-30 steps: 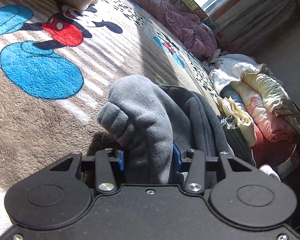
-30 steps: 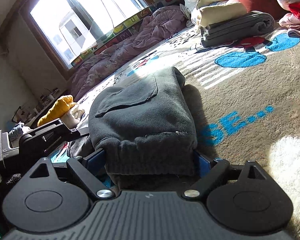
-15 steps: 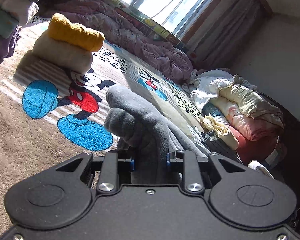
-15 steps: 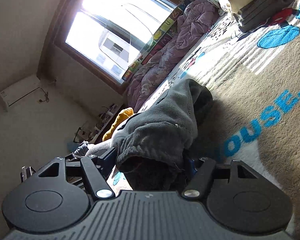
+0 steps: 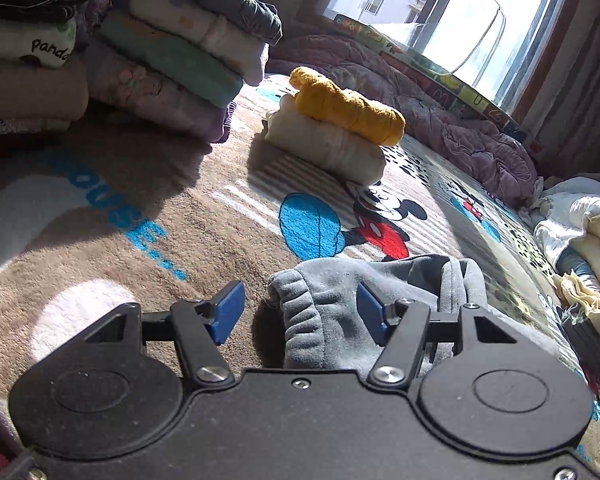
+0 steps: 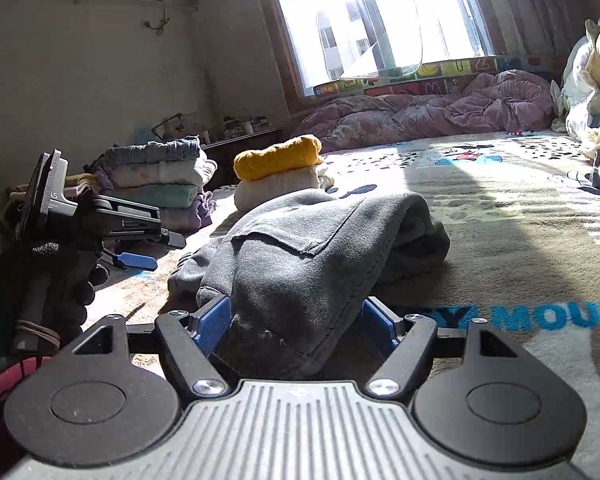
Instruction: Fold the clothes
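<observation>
A folded grey fleece garment [image 5: 340,304] lies on the Mickey Mouse blanket [image 5: 180,208]. My left gripper [image 5: 300,312] is open, its blue pads apart, with the garment's ribbed cuff between them, touching the right pad only. In the right wrist view the same grey garment [image 6: 312,240] lies folded with a pocket on top. My right gripper [image 6: 296,320] is open, its jaws wide on either side of the garment's near end. The left gripper [image 6: 136,260] shows at the left of that view.
A yellow and a cream roll [image 5: 340,128] stand stacked mid-blanket. A tall pile of folded clothes [image 5: 160,56] stands at the left. A purple quilt [image 5: 460,136] lies under the window. Unfolded laundry [image 5: 588,232] is heaped at the right.
Both grippers have opened and let go of the grey garment, which now lies on the blanket. Both views have swung round and lowered toward the folded piles and window.
</observation>
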A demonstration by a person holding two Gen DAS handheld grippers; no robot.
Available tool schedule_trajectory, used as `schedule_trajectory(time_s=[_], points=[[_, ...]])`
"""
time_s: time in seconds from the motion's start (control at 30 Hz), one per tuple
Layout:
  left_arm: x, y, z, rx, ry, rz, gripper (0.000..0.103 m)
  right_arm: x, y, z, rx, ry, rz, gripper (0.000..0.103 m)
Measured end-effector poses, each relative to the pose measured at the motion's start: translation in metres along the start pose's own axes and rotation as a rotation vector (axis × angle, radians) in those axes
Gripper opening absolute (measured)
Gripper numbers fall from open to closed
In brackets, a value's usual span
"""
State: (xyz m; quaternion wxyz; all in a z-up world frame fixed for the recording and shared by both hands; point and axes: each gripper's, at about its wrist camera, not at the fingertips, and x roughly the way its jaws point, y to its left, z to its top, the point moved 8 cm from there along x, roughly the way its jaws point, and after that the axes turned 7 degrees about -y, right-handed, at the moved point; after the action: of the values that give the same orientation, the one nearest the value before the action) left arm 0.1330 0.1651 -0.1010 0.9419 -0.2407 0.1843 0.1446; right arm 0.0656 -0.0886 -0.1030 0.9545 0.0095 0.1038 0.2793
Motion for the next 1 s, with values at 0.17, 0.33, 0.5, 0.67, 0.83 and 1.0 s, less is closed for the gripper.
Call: schedule_trajectory(time_s=[0.17, 0.33, 0.5, 0.67, 0.83, 1.0], points=[[-0.002, -0.008, -0.005, -0.048, -0.005, -0.071, 0.068, 0.004, 0.046, -0.008, -0.450, 0.007, -0.063, 0.079], [0.002, -0.017, -0.008, -0.076, 0.030, -0.125, 0.069, 0.032, 0.081, -0.043, -0.773, 0.103, -0.087, 0.086], [0.005, -0.024, -0.009, -0.098, 0.060, -0.183, 0.069, 0.049, 0.083, -0.039, -0.763, 0.147, -0.076, 0.063], [0.011, -0.022, -0.006, -0.135, 0.075, -0.199, 0.069, 0.054, 0.075, -0.016, -0.673, 0.160, -0.040, 0.032], [0.016, -0.017, -0.005, -0.193, 0.103, -0.221, 0.069, 0.038, 0.063, 0.034, -0.548, 0.045, -0.069, 0.029], [0.018, -0.015, -0.005, -0.224, 0.121, -0.233, 0.069, 0.032, 0.004, 0.092, -0.273, -0.039, -0.133, 0.029]])
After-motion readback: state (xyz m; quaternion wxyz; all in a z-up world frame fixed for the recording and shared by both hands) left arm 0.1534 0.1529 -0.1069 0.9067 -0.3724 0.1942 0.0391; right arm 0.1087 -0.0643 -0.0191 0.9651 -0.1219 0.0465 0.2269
